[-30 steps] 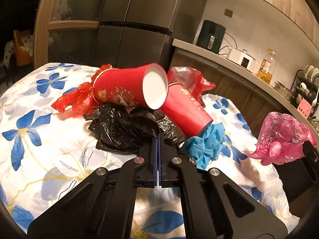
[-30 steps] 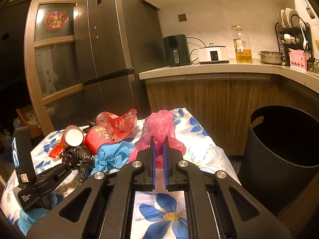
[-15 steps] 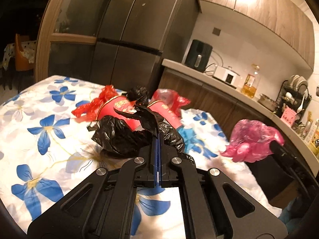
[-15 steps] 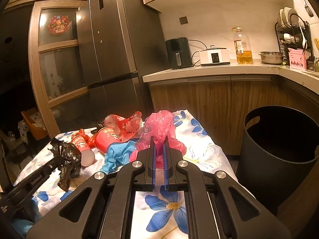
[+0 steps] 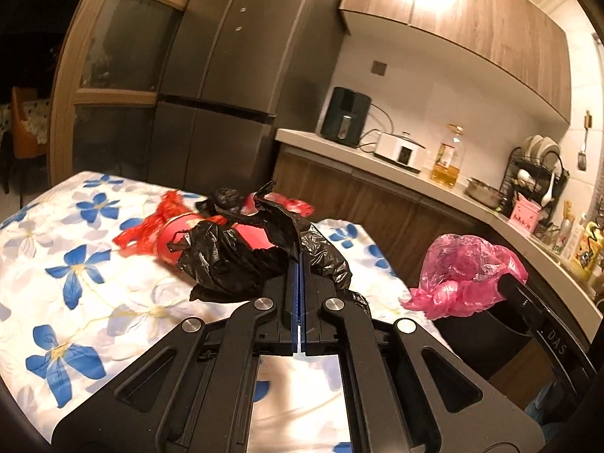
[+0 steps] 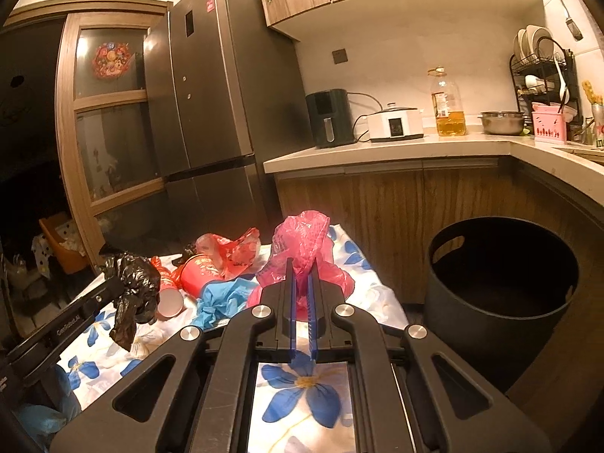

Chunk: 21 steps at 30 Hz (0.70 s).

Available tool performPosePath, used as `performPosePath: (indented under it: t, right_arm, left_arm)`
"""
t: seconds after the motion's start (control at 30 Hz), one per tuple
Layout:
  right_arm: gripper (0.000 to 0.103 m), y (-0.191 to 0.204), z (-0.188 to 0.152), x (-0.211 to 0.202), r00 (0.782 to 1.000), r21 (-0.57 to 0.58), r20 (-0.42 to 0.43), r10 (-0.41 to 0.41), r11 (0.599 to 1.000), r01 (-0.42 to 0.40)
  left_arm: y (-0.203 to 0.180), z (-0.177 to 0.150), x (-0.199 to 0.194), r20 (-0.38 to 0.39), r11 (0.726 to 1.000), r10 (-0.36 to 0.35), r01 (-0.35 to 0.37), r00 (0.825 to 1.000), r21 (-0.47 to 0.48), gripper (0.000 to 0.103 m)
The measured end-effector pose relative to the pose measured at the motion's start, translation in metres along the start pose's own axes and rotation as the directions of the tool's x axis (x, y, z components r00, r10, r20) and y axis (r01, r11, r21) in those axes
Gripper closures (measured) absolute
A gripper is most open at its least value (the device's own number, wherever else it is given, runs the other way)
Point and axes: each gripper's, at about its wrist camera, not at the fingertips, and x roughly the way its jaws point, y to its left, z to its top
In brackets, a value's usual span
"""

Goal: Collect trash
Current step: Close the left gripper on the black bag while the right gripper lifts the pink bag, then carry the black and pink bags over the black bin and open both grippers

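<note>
left gripper [image 5: 301, 264], centre of the left wrist view, clenched on a crumpled black plastic bag [image 5: 241, 260] held above the floral tablecloth [image 5: 75, 264]. right gripper [image 6: 301, 283], centre of the right wrist view, grasping a pink plastic bag [image 6: 302, 241]. red paper cups [image 6: 198, 273] and blue glove [image 6: 222, 298] lie left of centre; black bin [image 6: 502, 287] stands at right, beside the table.

"GenRobot.AI" on the left tool's [image 6: 117, 287] arm; "DAS" on the right tool's [image 5: 506, 287] arm
</note>
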Motion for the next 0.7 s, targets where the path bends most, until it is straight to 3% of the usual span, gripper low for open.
performPosePath:
  t: [0.37, 0.7]
  right_arm:
    - [0.098, -0.031, 0.014, -0.024, 0.996, 0.015, 0.057, -0.061, 0.998, 0.060]
    - [0.098, -0.065, 0.029, -0.040, 0.984, 0.039, 0.110, -0.143, 0.990, 0.139]
  left_arm:
    - [-0.057, 0.008, 0.006, 0.007, 0.993, -0.094, 0.094, 0.996, 0.077, 0.103]
    - [-0.112, 0.012, 0.017, 0.008, 0.972, -0.193, 0.190, 0.981, 0.140, 0.103]
